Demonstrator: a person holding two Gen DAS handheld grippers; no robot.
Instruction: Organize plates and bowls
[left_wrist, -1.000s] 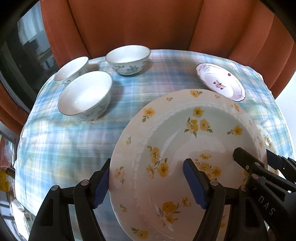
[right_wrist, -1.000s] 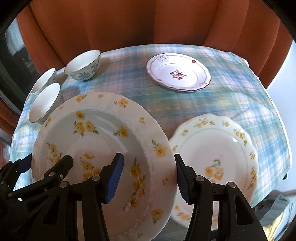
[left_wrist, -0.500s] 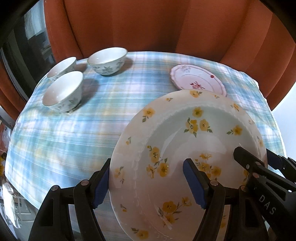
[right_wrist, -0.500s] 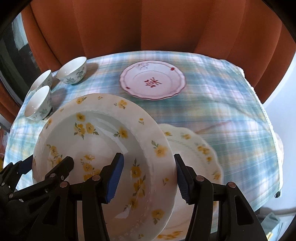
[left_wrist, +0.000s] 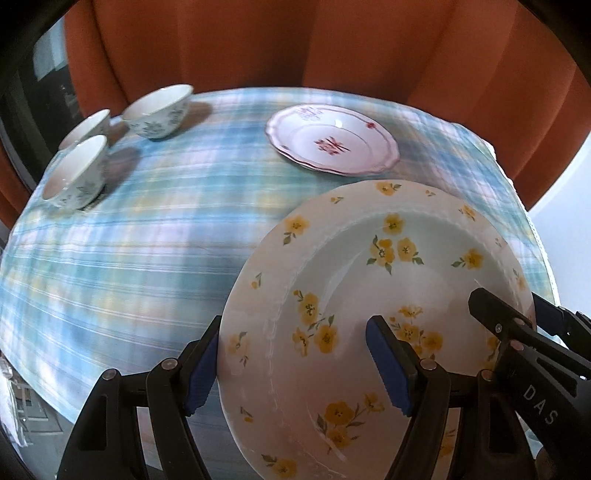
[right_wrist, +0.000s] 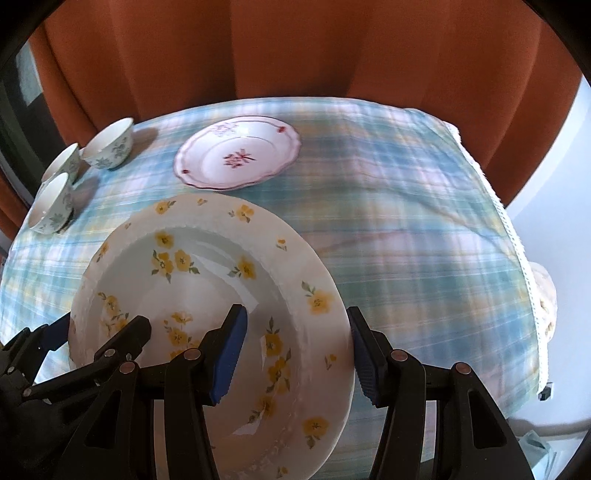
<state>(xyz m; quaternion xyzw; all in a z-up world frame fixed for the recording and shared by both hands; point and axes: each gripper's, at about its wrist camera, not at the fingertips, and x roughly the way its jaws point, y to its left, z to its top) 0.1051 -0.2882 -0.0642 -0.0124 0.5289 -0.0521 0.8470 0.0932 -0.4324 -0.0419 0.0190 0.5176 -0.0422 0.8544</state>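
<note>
Yellow-flowered plate (left_wrist: 354, 280) held above the desk (left_wrist: 147, 236) by both grippers, one on each side of its rim.

The plate is glossy white ceramic, deep, with a beaded inner ring and scattered yellow blossoms; the left gripper (left_wrist: 295, 365) grasps its left rim and the right gripper (right_wrist: 295, 354) its right rim, each with one ribbed blue pad inside and one outside. Beyond it a scallop-edged plate with red sprigs (left_wrist: 332, 138) lies flat on the blue plaid tablecloth (right_wrist: 406, 236), and three small round bowls (left_wrist: 75, 173) with blue-green flowers cluster at the far left. Orange pleated curtains (right_wrist: 295, 48) hang behind.
</note>
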